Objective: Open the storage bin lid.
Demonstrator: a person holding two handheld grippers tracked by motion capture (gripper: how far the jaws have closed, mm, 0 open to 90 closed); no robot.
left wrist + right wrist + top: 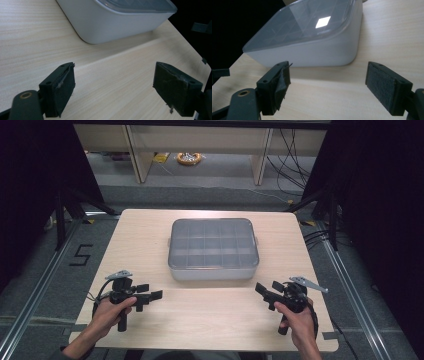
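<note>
A pale grey plastic box point(213, 249) with a clear lid and a grid of compartments under it sits in the middle of the wooden table point(150, 227). My left gripper point(152, 294) hovers near the table's front left, open, with nothing between its jaws. My right gripper point(266, 290) hovers at the front right, also open and empty. The box's near corner point(100, 30) rises ahead of the left gripper point(113, 87). In the right gripper view the box point(312, 40) stands just beyond the right gripper point(327, 87).
A strip of bare table point(210, 315) lies between the two grippers, in front of the box. Black frame legs point(62, 220) stand beside the table on both sides. Shelving and cables point(290, 160) lie on the floor behind.
</note>
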